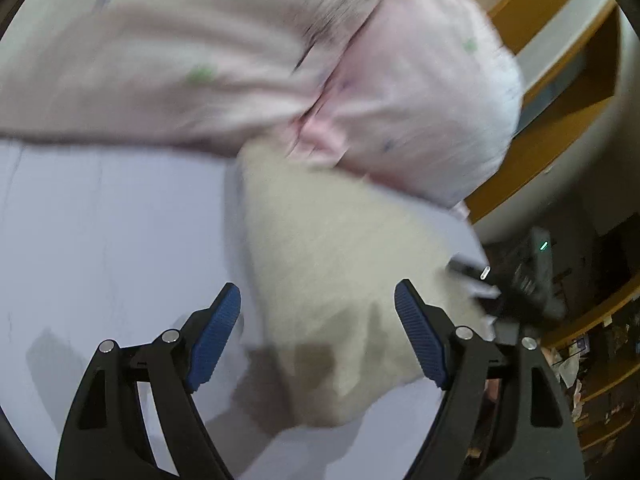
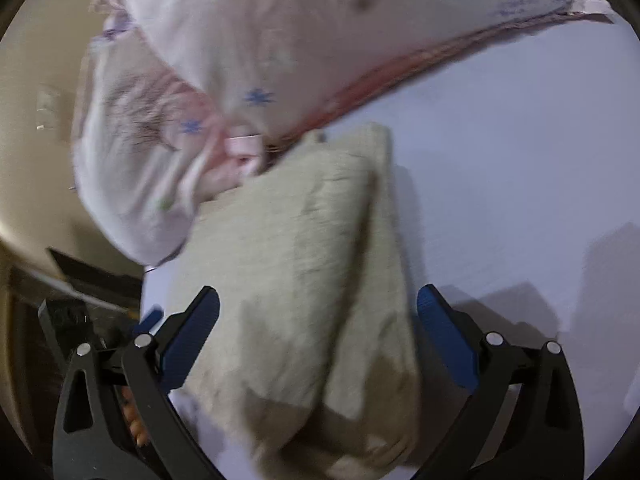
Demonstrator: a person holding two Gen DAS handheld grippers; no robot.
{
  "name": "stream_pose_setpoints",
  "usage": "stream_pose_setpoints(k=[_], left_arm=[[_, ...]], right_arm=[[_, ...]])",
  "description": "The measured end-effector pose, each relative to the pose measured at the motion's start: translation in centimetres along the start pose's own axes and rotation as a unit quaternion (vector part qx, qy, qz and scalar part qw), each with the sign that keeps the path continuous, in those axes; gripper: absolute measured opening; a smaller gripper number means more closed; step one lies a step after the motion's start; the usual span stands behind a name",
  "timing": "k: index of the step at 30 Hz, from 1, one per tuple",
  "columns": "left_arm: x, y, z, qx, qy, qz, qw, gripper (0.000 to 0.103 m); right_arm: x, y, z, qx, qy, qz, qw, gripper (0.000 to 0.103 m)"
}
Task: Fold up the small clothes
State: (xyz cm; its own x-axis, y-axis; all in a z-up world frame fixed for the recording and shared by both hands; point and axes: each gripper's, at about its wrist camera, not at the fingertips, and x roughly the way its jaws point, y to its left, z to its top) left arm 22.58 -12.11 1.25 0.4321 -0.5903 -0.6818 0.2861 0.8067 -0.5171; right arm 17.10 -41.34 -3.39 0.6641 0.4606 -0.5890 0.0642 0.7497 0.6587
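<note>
— Blue ribbed pads (image 1: 216,336) sit closest to the lens in the left wrist view; the left gripper (image 1: 318,334) has its fingers spread wide, gripping nothing.

— What lies between them?

— Beige folded cloth (image 1: 344,280), lying on the pale lavender table (image 1: 100,240). It passes under the gap and the fingers' shadows fall across it, but whether the pads touch it I cannot tell.

— And the right gripper (image 2: 318,336)?

— Spread wide too, holding nothing. The same beige cloth (image 2: 304,272) shows there with a fold line running up its right side, one layer lying over another.

— Anything beyond the beige piece?

— Pink garment (image 1: 240,60) with small blue and green marks, bunched at the far end, its edge overlapping the beige cloth's far corner. From the right wrist view the pink garment (image 2: 248,60) shows a reddish hem band and blue star prints.

— Background?

— Wooden shelving (image 1: 560,92) off the table's right edge, and a dark device with a green light (image 1: 540,272) near the table corner. Both views are motion-blurred.
</note>
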Motion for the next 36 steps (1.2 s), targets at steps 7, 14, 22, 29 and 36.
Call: stream_pose_setpoints(k=[7,14,22,29,36], left_arm=[[4.6,-1.1,-1.7,0.006,0.042,-0.017,0.999,0.087],[4.4,-0.3,-0.8,0.001,0.032,-0.054,0.998,0.044],[-4.6,1.4,-3.2,0.094,-0.033,0.051,0.9937,0.057],[-8.6,3.2,-5.4,0.075,-0.1,0.155,0.9799,0.09],[-8.6,3.2,-8.5,0.073,-0.066,0.144,0.9847,0.09]], right_arm=[[0.5,-0.6,-0.7,-0.005,0.003,0.039,0.999,0.096],[1.2,1.1,-1.6,-0.032,0.006,0.114,0.993,0.034],[3.7,9.7,-6.2,-0.198,0.021,0.031,0.979,0.036],[-2.1,10.2,-10.0,-0.178,-0.052,0.058,0.981,0.067],[0.5,8.7,-11.8,-0.149,-0.057,-0.034,0.987,0.008]])
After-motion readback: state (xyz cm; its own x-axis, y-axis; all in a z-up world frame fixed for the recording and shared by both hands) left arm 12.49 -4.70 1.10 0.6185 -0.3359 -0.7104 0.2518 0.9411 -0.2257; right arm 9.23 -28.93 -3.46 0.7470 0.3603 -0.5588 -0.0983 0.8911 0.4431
